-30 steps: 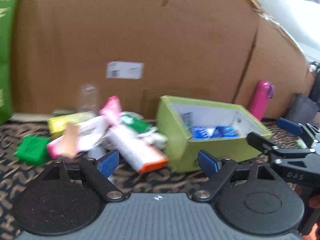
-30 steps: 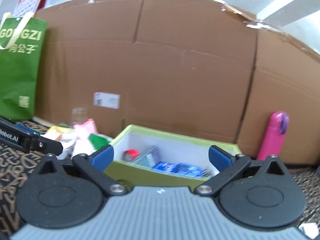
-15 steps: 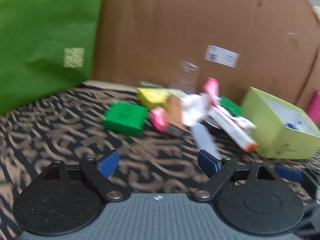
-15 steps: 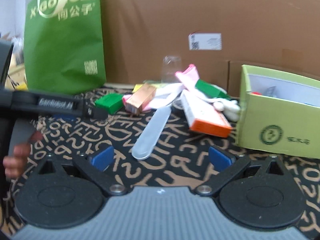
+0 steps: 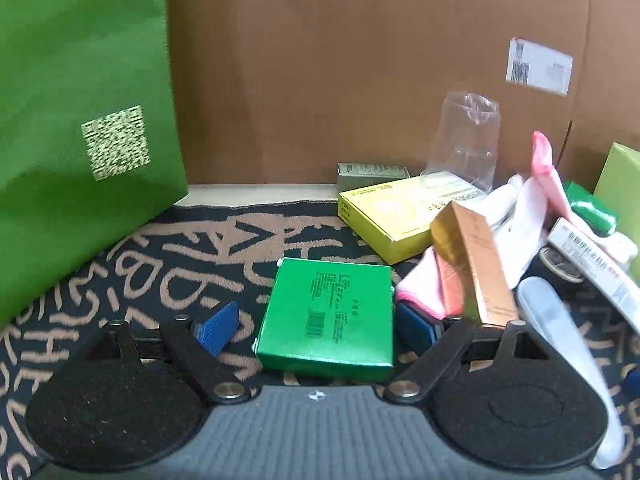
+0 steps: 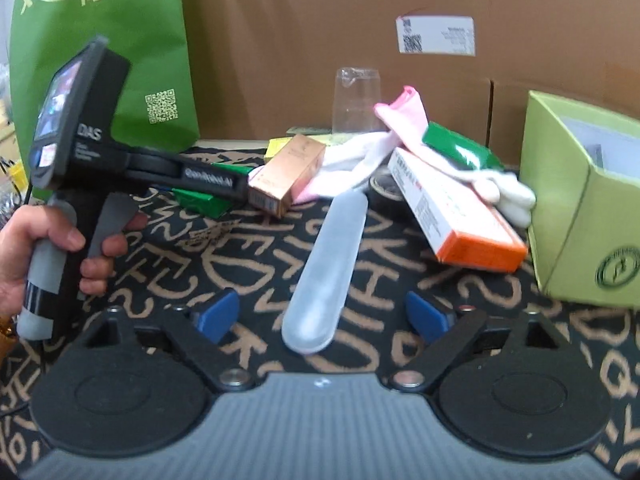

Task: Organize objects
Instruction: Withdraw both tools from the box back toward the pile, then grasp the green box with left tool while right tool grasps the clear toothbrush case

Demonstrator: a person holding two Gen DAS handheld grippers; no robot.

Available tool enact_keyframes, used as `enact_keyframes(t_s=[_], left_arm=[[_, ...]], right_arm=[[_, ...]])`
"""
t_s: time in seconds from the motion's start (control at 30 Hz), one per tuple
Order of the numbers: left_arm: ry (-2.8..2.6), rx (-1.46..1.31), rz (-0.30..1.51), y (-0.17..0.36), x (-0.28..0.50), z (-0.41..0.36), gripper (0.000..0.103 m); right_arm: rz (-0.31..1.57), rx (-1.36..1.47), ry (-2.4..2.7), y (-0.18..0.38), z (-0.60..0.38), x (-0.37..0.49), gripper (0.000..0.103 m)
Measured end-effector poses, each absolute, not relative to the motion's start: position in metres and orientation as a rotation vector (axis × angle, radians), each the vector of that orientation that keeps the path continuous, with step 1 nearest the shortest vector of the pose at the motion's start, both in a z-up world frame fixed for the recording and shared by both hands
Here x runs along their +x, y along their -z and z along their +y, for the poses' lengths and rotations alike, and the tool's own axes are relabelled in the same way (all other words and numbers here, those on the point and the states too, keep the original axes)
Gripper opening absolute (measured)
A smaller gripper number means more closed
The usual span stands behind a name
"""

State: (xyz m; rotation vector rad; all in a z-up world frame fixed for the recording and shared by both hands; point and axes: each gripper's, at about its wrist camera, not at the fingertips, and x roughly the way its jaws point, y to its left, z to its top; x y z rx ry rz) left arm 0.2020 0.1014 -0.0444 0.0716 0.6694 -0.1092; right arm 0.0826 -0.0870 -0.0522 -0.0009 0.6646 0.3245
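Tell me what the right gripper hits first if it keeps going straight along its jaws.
Most likely the frosted plastic case: it lies on the patterned cloth between the open jaws of the right gripper, its near end closest. Depth is hard to judge.

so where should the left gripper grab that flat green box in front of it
Across its two long side edges, coming in low from the near end. The green box lies flat on the patterned cloth, already between the left gripper's open fingers. Its wide top offers no hold. The right finger looks close to the pink item beside it.
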Motion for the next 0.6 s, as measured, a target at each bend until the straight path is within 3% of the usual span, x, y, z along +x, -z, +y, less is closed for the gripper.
enact_keyframes(t_s=[0.13, 0.2, 0.3, 0.6], left_arm=[[0.135, 0.066, 0.655, 0.041, 0.196, 0.106, 0.064], [0.149, 0.081, 0.660, 0.040, 0.188, 0.105, 0.064], [0.163, 0.098, 0.666, 0.038, 0.168, 0.100, 0.064], [0.308, 0.156, 0.676, 0.040, 0.078, 0.070, 0.064]], right_arm=[[0.662, -0.059, -0.303, 0.054, -0.077, 0.089, 0.063], [0.653, -0.055, -0.299, 0.053, -0.077, 0.090, 0.032], [0.652, -0.021, -0.302, 0.052, -0.087, 0.087, 0.027], [0.663, -0.080, -0.298, 0.046, -0.132, 0.025, 0.027]])
